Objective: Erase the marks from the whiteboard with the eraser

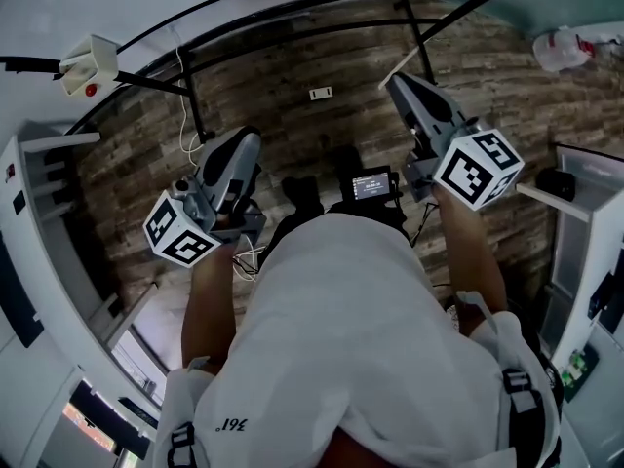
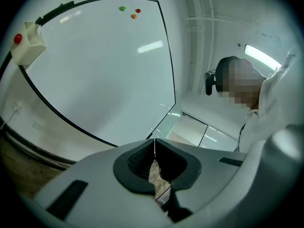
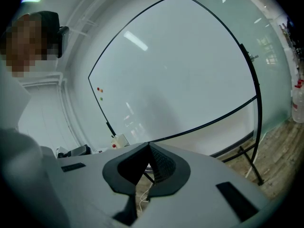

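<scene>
The whiteboard (image 2: pixel 104 65) stands in front of me in its black frame, and I see no marks on it in either gripper view. Three small magnets (image 2: pixel 134 12) sit near one corner. A white box with a red dot (image 2: pixel 27 42) hangs on the frame; I cannot pick out an eraser. My left gripper (image 2: pixel 155 140) is shut with nothing between its pads, held up short of the board. My right gripper (image 3: pixel 149 144) is also shut and empty, facing the board (image 3: pixel 180 70). In the head view both grippers, the left (image 1: pixel 249 136) and the right (image 1: pixel 390 78), are raised above my white shirt.
The board rests on a black stand with legs (image 3: pixel 247 160) on a wood-plank floor (image 1: pixel 292 57). A white jug (image 1: pixel 561 47) stands at the far right, a white shelf (image 1: pixel 585 193) on the right, cabinets on the left. A small device with a lit screen (image 1: pixel 370 185) sits on the floor.
</scene>
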Tool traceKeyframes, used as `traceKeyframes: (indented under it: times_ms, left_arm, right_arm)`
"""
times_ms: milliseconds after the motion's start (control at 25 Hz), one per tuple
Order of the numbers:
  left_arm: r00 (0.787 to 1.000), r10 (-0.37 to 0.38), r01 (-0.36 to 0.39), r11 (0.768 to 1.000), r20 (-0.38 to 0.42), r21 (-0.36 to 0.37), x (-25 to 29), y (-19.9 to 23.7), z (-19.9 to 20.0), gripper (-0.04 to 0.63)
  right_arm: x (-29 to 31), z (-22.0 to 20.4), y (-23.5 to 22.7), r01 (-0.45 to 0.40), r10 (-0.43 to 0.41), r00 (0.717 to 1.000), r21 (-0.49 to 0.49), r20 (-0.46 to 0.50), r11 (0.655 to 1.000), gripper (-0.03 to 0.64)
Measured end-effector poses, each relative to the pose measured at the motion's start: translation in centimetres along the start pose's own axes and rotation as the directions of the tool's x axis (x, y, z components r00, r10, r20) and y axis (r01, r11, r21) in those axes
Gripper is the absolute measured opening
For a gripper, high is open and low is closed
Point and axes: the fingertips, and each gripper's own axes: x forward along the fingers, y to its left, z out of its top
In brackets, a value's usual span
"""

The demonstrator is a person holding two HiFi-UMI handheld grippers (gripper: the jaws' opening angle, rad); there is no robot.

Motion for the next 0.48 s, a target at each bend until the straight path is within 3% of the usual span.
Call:
traceKeyframes:
  times_ms: [160, 280, 480]
  left_arm:
    - [1.000, -0.006, 0.006, 1.000, -0.006, -0.002, -1.1, 0.1, 0.1, 0.009]
    - [1.000, -0.005, 0.005, 1.000, -0.008, -0.005, -1.9, 0.2, 0.0, 0.009]
    - [1.000, -0.014, 0.014, 1.000, -0.021, -0.014, -2.5, 0.0, -0.5, 0.009]
  right_arm:
    - [0.2, -0.2, 1.1, 0.012, -0.012, 1.000, -0.024, 0.021, 1.000, 0.025]
    - [0.2, -0.3, 1.9, -0.019, 0.019, 0.999, 0.016, 0.038, 1.000, 0.025]
    - [-0.5, -1.2, 1.9, 0.002, -0.004, 0.999, 0.052, 0.038, 0.999, 0.026]
